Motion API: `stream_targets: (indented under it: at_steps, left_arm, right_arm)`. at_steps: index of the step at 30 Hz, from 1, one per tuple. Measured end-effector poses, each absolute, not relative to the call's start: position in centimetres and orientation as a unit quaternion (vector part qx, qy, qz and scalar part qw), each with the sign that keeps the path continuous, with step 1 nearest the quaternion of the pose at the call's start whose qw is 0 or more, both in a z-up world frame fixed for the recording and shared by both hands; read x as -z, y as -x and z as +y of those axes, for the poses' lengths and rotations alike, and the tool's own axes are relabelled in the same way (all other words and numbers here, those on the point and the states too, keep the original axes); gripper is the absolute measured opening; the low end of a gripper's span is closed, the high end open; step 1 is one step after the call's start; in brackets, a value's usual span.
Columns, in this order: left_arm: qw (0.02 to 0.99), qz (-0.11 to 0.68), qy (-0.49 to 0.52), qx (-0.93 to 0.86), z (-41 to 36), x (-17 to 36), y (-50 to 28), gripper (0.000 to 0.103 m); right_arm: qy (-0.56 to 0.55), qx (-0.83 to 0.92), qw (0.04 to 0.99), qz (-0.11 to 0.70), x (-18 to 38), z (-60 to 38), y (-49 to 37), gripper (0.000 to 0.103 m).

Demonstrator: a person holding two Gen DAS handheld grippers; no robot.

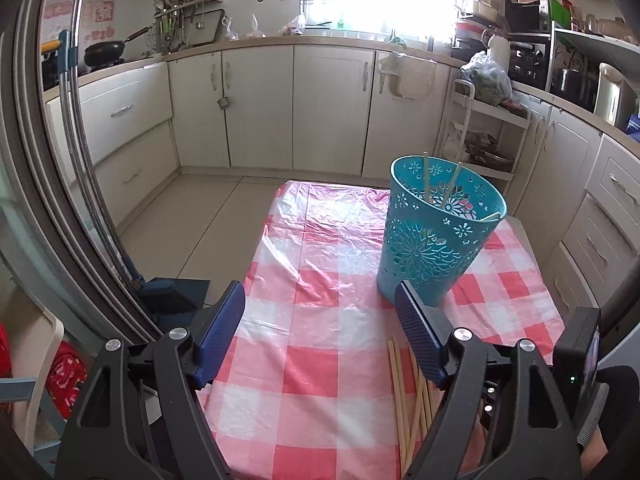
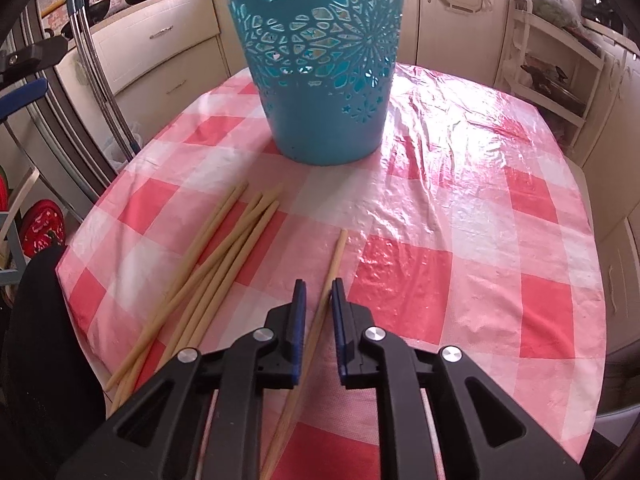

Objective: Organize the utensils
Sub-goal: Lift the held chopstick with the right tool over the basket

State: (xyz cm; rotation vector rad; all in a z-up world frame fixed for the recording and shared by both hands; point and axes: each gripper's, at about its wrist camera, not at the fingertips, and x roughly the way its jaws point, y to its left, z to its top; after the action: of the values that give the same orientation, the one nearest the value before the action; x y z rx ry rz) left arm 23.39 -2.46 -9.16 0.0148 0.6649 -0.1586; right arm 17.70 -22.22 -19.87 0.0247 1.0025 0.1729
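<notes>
Wide apart and holding nothing, my left tool (image 1: pixel 320 320) hangs over the worktop (image 1: pixel 320 380); chopsticks (image 1: pixel 404 400) lie under its right finger, bin (image 1: pixel 436 240) ahead-right. Right tool (image 2: pixel 319 312) straddles one chopstick (image 2: pixel 334 264), pads not touching, lengthwise toward the bin (image 2: pixel 320 80).

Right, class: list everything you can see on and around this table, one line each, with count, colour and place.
basket: one, teal, upright on the table
chopsticks in basket: three visible, pale wood, leaning inside
loose chopsticks: several, pale wood, heaped near the table's front
single chopstick: one, pale wood, apart from the heap
tablecloth: one, pink-and-white check, covering the table
wok: one, black, far counter
left gripper: black, blue pads, open, empty
right gripper: same colours, narrowly open around the single chopstick
</notes>
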Motion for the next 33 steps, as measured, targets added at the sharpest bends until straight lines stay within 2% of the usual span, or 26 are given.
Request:
stream_targets:
  at_steps: [3,14,19,29,33]
  left_arm:
    - [0.941,0.328,-0.012,0.083,-2.7,9.0,-22.9,0.074]
    - [0.936,0.342,-0.011,0.083,-2.0,9.4,-22.2,0.08]
    - [0.935,0.344,-0.011,0.082,-1.9,9.5,-22.2,0.08]
    - [0.933,0.35,-0.002,0.088,-1.7,9.6,-21.9,0.082]
    - [0.931,0.353,0.005,0.09,-1.6,9.7,-21.8,0.083]
  right_arm:
    - [-0.026,-0.081,0.876,0.475,20.0,-22.9,-17.5,0.006]
    - [-0.196,-0.119,0.873,0.431,18.1,-26.8,-15.8,0.005]
    - [-0.242,-0.147,0.879,0.383,14.7,-27.8,-15.3,0.005]
    - [-0.275,-0.201,0.897,0.281,5.9,-28.1,-15.7,0.005]
    - [-0.27,-0.205,0.916,0.217,1.8,-27.6,-17.5,0.005]
